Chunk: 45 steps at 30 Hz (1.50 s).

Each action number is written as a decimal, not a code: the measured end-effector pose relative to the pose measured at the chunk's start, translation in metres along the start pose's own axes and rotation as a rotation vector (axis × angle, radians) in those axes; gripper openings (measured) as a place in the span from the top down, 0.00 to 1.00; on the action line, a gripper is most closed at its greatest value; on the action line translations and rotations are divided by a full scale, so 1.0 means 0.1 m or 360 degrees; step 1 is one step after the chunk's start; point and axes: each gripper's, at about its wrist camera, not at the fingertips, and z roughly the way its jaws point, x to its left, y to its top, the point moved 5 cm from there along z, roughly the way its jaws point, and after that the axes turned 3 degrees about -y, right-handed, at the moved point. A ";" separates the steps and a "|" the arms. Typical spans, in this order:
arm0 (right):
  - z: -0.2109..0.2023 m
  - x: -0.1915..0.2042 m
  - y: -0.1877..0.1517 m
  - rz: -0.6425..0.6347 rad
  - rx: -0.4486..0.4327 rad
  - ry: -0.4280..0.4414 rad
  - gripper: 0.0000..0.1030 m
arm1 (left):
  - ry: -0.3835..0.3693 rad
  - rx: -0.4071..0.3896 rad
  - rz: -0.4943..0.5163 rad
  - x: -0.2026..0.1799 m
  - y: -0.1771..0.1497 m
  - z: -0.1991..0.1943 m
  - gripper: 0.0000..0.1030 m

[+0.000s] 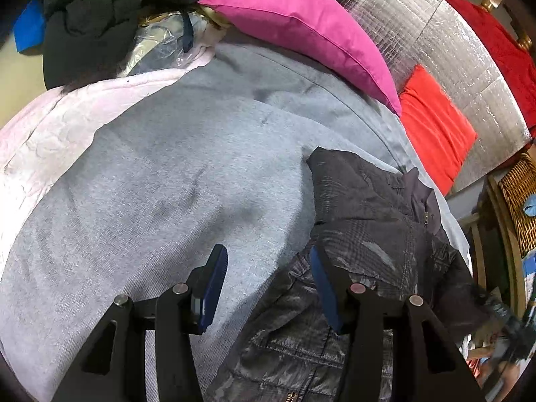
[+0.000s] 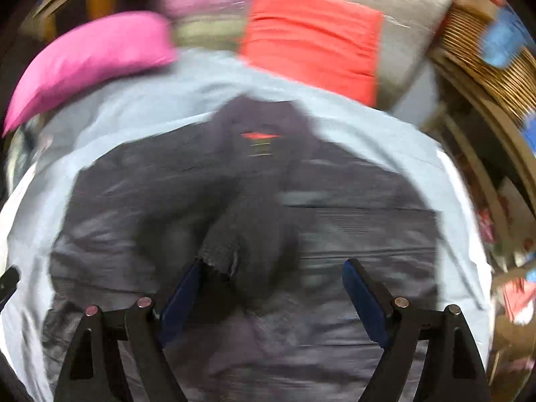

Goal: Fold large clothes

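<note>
A dark plaid jacket point(image 1: 368, 217) lies on a grey cover point(image 1: 167, 184). Only its left part shows in the left wrist view. My left gripper point(image 1: 268, 254) hovers over the jacket's left edge, its blue pads point(image 1: 214, 284) partly apart and pressing on nothing. The right wrist view is motion-blurred. There the jacket point(image 2: 351, 221) lies spread with its collar and a red label point(image 2: 259, 135) at the far side. A sleeve point(image 2: 248, 234) runs down the middle, its cuff between the fingers of my wide-open right gripper point(image 2: 273, 264). Neither pad presses on the cuff.
A pink pillow point(image 1: 301, 26) and a red cushion point(image 1: 435, 124) lean on a silver foil back point(image 1: 452, 50) behind the jacket. A pile of dark clothes point(image 1: 83, 16) and a pale pink quilt point(image 1: 50, 134) lie at the left. A wicker basket point(image 1: 519, 194) stands at the right.
</note>
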 end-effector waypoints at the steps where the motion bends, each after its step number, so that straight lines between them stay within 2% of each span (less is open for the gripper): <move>1: 0.02 -0.34 0.02 0.0098 -0.0007 -0.0033 0.16 | 0.0000 0.0001 0.0006 -0.01 -0.01 0.00 0.50; 3: 0.08 -0.85 0.02 0.0282 0.0022 -0.0041 0.16 | 0.0002 0.0010 0.0031 -0.04 -0.03 0.01 0.50; 4: 0.10 -1.08 -0.02 0.0395 0.0035 0.0025 0.16 | 0.0007 0.0020 0.0058 -0.08 -0.06 0.03 0.50; 6: 0.11 -1.28 -0.13 0.0535 0.0045 0.0274 0.15 | 0.0012 0.0027 0.0095 -0.15 -0.10 0.05 0.50; 8: 0.10 -1.29 -0.33 0.0562 0.0050 0.0570 0.15 | 0.0002 0.0036 0.0125 -0.21 -0.14 0.07 0.50; 11: 0.11 -1.37 -0.64 0.0588 -0.0015 0.0706 0.15 | -0.0020 0.0045 0.0210 -0.36 -0.21 0.11 0.50; 12: 0.14 -1.41 -0.73 0.0664 -0.0019 0.0813 0.15 | -0.0017 0.0042 0.0222 -0.39 -0.22 0.11 0.50; 13: 0.21 -1.44 -0.84 0.0803 0.0011 0.1007 0.15 | -0.0009 0.0040 0.0236 -0.42 -0.23 0.13 0.50; 15: 0.39 -1.41 -1.00 0.1037 0.0119 0.1302 0.15 | -0.0002 0.0052 0.0242 -0.45 -0.26 0.17 0.50; 16: 0.48 -1.36 -1.02 0.1094 0.0152 0.1345 0.15 | -0.0001 0.0061 0.0233 -0.46 -0.27 0.19 0.50; 20: 0.58 -1.16 -0.86 0.1121 0.0071 0.1367 0.15 | 0.0004 0.0075 0.0251 -0.52 -0.31 0.22 0.50; 22: 0.73 -1.05 -0.78 0.1204 0.0157 0.1332 0.21 | 0.0016 0.0069 0.0263 -0.52 -0.31 0.21 0.50; 25: 0.96 -0.97 -0.73 0.1264 0.0257 0.1137 0.32 | 0.0021 0.0077 0.0256 -0.51 -0.29 0.23 0.49; 26: 1.00 -0.96 -0.73 0.1306 0.0270 0.1130 0.32 | 0.0023 0.0079 0.0252 -0.51 -0.29 0.24 0.49; 30: 1.05 -0.87 -0.66 0.1401 0.0184 0.1118 0.33 | 0.0023 0.0084 0.0239 -0.49 -0.26 0.27 0.49; 32: 1.06 -0.85 -0.61 0.1452 0.0112 0.1148 0.45 | 0.0023 0.0089 0.0233 -0.47 -0.26 0.28 0.49; 33: 1.09 -0.85 -0.59 0.1480 0.0100 0.1151 0.68 | 0.0025 0.0091 0.0230 -0.47 -0.26 0.28 0.49; 36: 1.15 -0.88 -0.58 0.1565 0.0082 0.1195 0.73 | 0.0036 0.0097 0.0230 -0.45 -0.26 0.29 0.49; 37: 1.12 -0.90 -0.57 0.1543 0.0058 0.1177 0.74 | 0.0039 0.0098 0.0237 -0.45 -0.25 0.30 0.49; 41: 0.60 -1.08 -0.42 0.1281 -0.0249 0.1029 0.76 | 0.0054 0.0106 0.0250 -0.45 -0.26 0.33 0.49; 43: 0.36 -1.15 -0.41 0.1185 -0.0364 0.1021 0.76 | 0.0054 0.0112 0.0269 -0.49 -0.28 0.35 0.49; 45: 0.34 -1.17 -0.41 0.1074 -0.0343 0.0989 0.76 | 0.0060 0.0124 0.0292 -0.53 -0.30 0.39 0.49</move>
